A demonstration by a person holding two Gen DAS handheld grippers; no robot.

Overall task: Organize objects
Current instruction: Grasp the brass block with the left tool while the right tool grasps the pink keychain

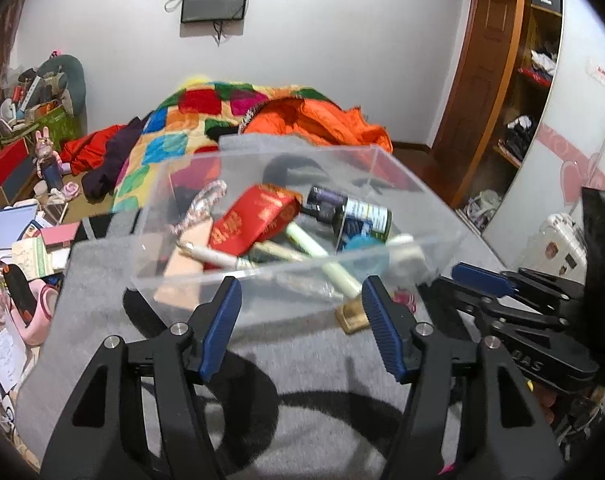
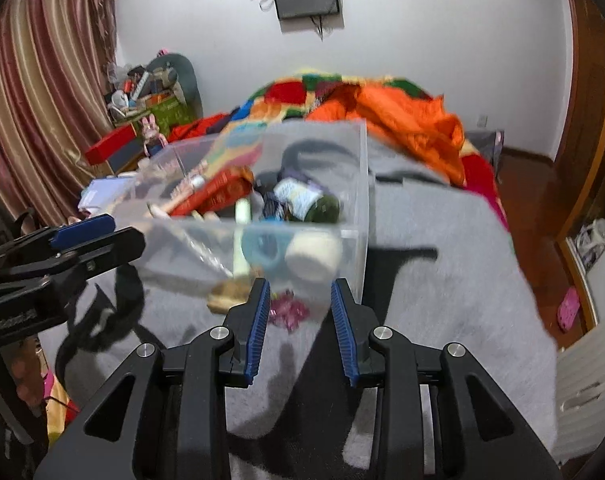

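Observation:
A clear plastic box (image 1: 190,276) stands on a grey cloth (image 1: 302,360). It holds a red packet (image 1: 250,220), a dark bottle with a white label (image 1: 362,214), pale pens (image 1: 218,258), a teal ring (image 1: 364,258) and a white cap (image 1: 408,256). My left gripper (image 1: 300,308) is open, its jaws just before the box's near wall. My right gripper (image 2: 300,308) is open at the box's near right corner (image 2: 354,248). The bottle (image 2: 306,200) and the red packet (image 2: 214,194) also show in the right wrist view. A gold block (image 1: 352,316) and a pink item (image 2: 286,310) lie under or beside the box.
A bed with a patchwork quilt (image 1: 174,136) and an orange blanket (image 1: 318,120) lies behind. Clutter covers the floor at left (image 1: 22,240). A wooden wardrobe (image 1: 502,100) stands at right. Striped curtains (image 2: 42,120) hang at left.

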